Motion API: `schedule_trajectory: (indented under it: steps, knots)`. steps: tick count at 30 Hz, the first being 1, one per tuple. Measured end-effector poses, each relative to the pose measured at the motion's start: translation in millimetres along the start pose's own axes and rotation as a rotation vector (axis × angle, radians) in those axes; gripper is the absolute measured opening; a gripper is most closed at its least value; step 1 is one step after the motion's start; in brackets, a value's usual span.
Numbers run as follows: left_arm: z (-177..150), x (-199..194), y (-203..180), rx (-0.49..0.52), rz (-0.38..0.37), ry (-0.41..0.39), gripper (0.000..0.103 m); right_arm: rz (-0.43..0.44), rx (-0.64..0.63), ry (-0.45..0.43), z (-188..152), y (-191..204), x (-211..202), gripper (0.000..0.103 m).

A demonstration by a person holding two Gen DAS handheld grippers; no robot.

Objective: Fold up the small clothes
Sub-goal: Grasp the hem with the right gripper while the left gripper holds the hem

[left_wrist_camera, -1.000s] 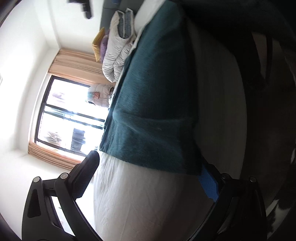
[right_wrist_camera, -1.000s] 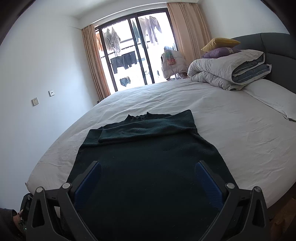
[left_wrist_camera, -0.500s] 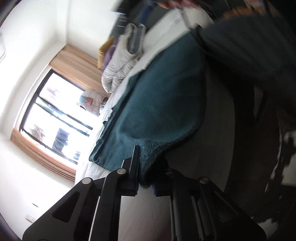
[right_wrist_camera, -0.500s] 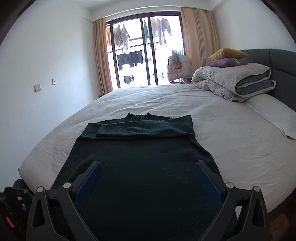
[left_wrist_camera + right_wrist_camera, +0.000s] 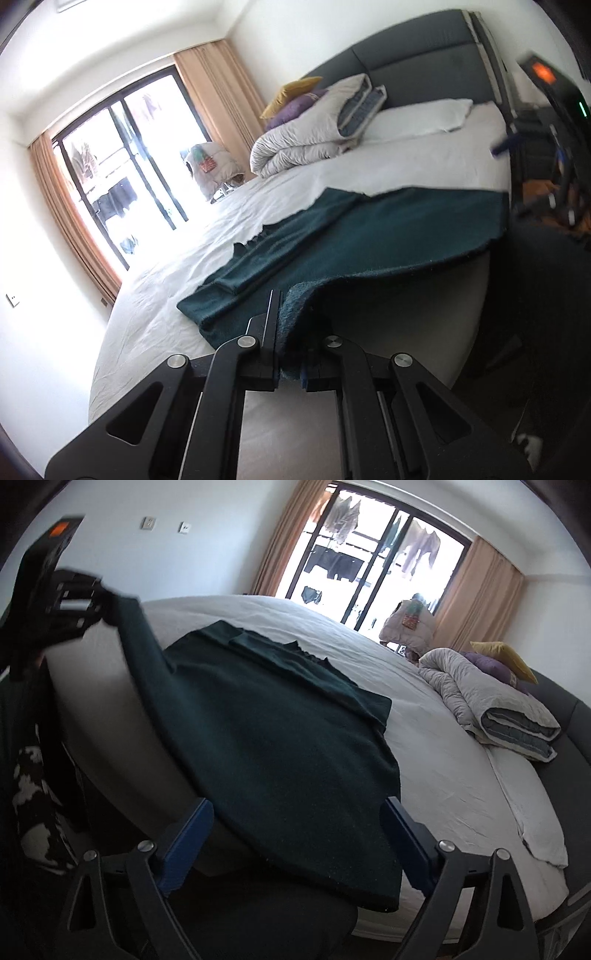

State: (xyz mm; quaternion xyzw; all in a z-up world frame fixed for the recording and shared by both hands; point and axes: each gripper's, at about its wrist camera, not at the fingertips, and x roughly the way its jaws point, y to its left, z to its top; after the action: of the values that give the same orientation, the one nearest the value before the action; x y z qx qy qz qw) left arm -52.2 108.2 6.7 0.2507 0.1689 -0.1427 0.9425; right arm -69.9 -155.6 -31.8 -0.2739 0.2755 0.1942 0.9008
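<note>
Two grippers work a fuzzy dark-green sweater [image 5: 280,746] on the white bed [image 5: 443,775]: left gripper [image 5: 291,354] fingers pinch its raised corner, right gripper [image 5: 295,842] fingers, just narrowing, straddle its hem untouched

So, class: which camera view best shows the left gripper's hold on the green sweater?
The left wrist view: the left gripper is shut on the green sweater's lifted hem corner, close up. The right wrist view shows that gripper only small and blurred at the picture's left edge.

i see a fuzzy, matt knit sweater [image 5: 369,236] on a smooth, faintly creased cotton sheet [image 5: 177,280]; gripper fingers [image 5: 271,325] look matt black plastic.
</note>
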Motion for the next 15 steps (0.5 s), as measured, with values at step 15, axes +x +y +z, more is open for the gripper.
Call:
schedule_trajectory:
  steps: [15]
  knots:
    - [43.6, -17.4, 32.7, -0.085, 0.020, -0.053, 0.006, -0.181, -0.121, 0.178, -28.6, -17.4, 54.9, 0.042]
